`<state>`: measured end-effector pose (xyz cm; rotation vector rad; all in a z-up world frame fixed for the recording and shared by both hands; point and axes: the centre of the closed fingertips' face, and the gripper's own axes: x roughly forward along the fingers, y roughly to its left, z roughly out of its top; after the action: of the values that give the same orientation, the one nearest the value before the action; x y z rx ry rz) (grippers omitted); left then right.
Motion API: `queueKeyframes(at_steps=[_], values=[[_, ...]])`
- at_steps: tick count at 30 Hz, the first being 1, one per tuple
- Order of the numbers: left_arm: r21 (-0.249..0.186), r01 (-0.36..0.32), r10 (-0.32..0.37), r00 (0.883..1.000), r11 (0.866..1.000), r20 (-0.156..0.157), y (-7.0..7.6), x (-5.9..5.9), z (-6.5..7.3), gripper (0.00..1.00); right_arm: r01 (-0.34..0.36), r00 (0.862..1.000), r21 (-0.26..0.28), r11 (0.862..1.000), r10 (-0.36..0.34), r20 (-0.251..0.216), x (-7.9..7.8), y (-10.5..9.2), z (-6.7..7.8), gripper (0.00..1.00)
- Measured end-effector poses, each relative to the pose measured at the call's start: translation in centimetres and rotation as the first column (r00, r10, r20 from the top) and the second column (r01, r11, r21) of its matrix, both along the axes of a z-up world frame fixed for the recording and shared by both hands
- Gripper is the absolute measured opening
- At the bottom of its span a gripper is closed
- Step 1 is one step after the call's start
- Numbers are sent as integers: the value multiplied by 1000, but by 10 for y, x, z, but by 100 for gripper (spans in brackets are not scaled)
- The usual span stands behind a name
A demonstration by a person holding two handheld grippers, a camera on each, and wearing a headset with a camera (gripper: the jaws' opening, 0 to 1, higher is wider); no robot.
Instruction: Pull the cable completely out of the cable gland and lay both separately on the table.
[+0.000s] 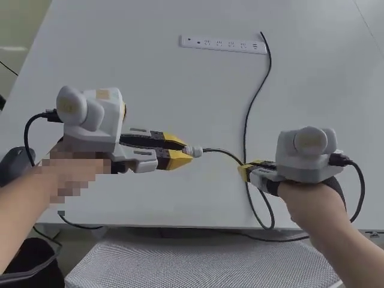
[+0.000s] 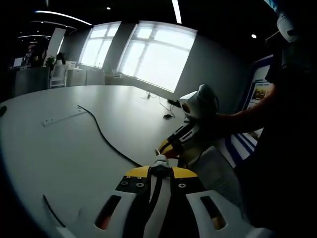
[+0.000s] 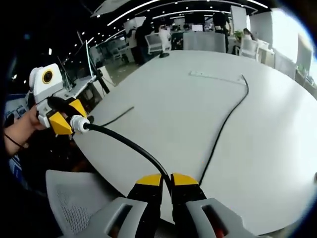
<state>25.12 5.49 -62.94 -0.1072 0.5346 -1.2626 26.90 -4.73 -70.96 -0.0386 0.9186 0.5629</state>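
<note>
1. Left claw [image 1: 180, 152]: closed on the gland [image 1: 193, 151], held in the air near the front edge of the counter [image 1: 150, 78].
2. Right claw [image 1: 245, 173]: closed on the cable [image 1: 223, 153], near the gland.
3. Cable: enters the gland and spans between both claws; its remainder runs across the counter past the power strip [image 1: 223, 44].

Two claws [image 1: 180, 153] [image 1: 244, 173], one cable [image 1: 223, 153], one cable gland [image 1: 193, 151], one power strip [image 1: 223, 44]

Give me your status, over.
Left hand-held gripper shut on cable gland. Right hand-held gripper shut on cable. Cable not yet out. Power strip far back.
</note>
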Motion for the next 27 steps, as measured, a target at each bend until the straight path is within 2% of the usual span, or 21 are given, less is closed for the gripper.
queueKeyframes(at_steps=[4, 7, 9, 11, 16, 17, 19, 21, 23, 24, 27], values=[[-6, -8, 8, 1000, 1000, -5, 1, 1, 1, 15, -31, 998, -18, 999, 32, 46, 1, 1, 4, 1], [-7, -8, 8, 1000, 1000, -5, 3, 2, 2, 15, -60, 996, -33, 998, 62, 62, -1, 2, 8, 1], [-6, -8, 8, 1000, 1000, -2, 5, 3, 2, 15, -76, 991, -43, 996, 80, 105, 1, 1, 15, 2], [-6, -11, 11, 1000, 1000, -1, 6, 4, 3, 15, -89, 989, -51, 995, 95, 112, 0, 1, 18, 2], [3, -13, 13, 1000, 1000, 0, 8, 4, 1, 15, -168, 971, -81, 982, 179, 159, -4, 9, 32, 2], [4, -12, 12, 1000, 1000, 0, 8, 4, 1, 15, -205, 962, -103, 973, 220, 165, -7, 12, 34, 3], [4, -11, 11, 1000, 1000, -1, 8, 4, 0, 15, -240, 942, -142, 960, 265, 205, -6, 17, 42, 4], [2, -13, 13, 1000, 1000, -3, 9, 6, 1, 15, -275, 925, -174, 945, 310, 219, -9, 23, 50, 8], [1, -14, 14, 1000, 1000, -1, 9, 6, 2, 15, -324, 892, -210, 922, 372, 257, -10, 37, 65, 12], [0, -13, 13, 1000, 1000, 1, 9, 6, 2, 15, -338, 883, -223, 914, 390, 262, -10, 41, 69, 13], [2, -10, 10, 1000, 1000, 1, 9, 6, 2, 15, -403, 822, -322, 857, 493, 285, -8, 60, 84, 14]])
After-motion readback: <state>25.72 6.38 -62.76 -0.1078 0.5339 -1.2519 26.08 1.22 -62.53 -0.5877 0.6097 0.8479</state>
